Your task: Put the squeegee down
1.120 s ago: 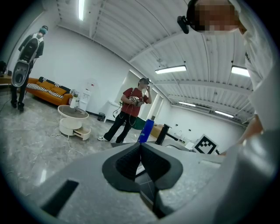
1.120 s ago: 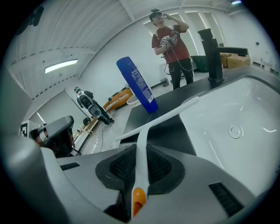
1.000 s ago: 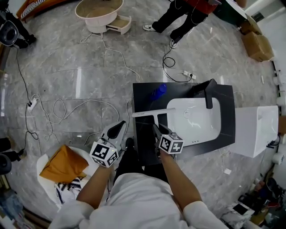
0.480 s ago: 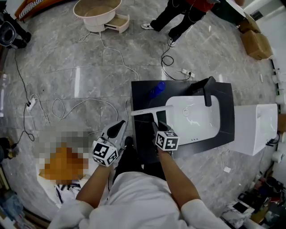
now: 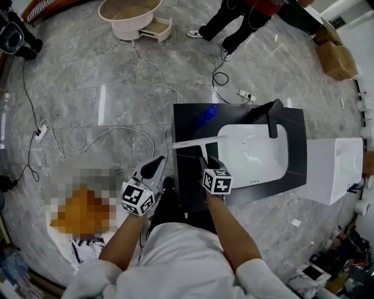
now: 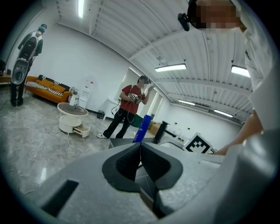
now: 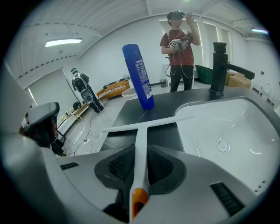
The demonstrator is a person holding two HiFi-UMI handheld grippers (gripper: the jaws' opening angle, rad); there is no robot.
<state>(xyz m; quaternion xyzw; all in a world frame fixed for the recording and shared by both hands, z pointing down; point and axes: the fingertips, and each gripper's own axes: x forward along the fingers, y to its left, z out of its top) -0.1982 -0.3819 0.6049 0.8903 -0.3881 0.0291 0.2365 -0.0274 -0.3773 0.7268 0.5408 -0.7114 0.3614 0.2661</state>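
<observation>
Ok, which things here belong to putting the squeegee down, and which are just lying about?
In the job: white T-shaped squeegee with orange handle end, clamped in the right tongs; black countertop under it.
Lying about: blue plastic bottle, black faucet, white sink basin, floor cables, round cream side table; left tongs shut, empty.
</observation>
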